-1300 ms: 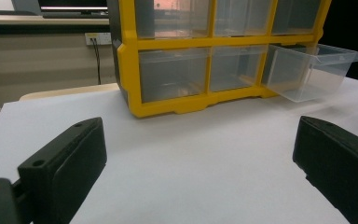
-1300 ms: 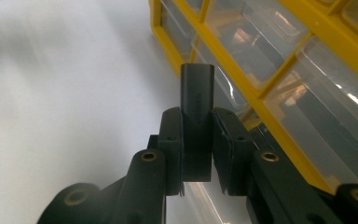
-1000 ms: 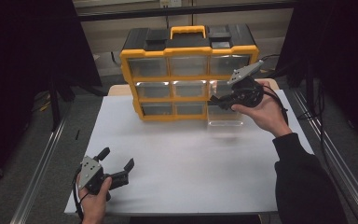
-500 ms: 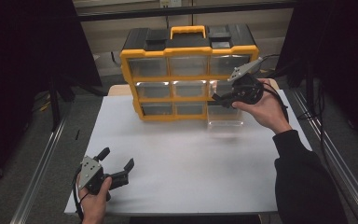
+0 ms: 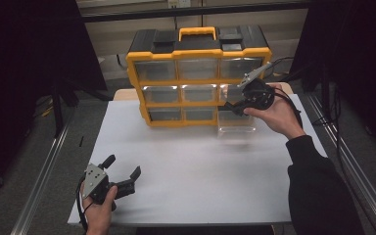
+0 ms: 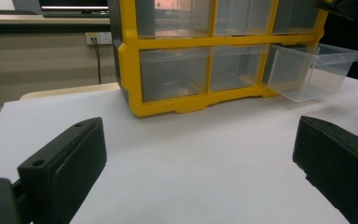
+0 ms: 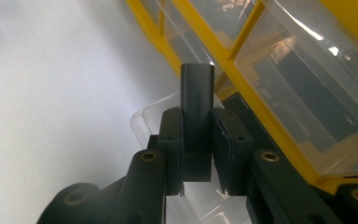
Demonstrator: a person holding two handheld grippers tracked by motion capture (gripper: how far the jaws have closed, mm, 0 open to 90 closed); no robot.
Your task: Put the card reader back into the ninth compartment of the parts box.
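A small dark-grey block (image 7: 196, 123), smooth, flat-sided and round-cornered like a moulded plastic plug, stands upright between the pads of the right gripper (image 7: 196, 149), whose jaws are clamped on its lower half. Just beyond it lies the pulled-out clear drawer (image 7: 161, 122), a thin-walled transparent plastic tray. It sticks out of the bottom right slot of the yellow organizer (image 5: 199, 53), and what can be seen of its inside holds nothing. In the high view the right gripper (image 5: 235, 105) hangs over that clear drawer (image 5: 236, 126), beside the cabinet's right column.

The organizer is a glossy yellow frame with a black top, a yellow carry handle and three rows of see-through drawers; their contents cannot be made out. It sits at the far edge of a matt white sheet (image 5: 200, 171) covering the table.

The left gripper (image 5: 122, 172) rests near the sheet's near left corner, jaws wide apart on nothing.

Both hands sit where they were a second ago, and the drawer is as far out.
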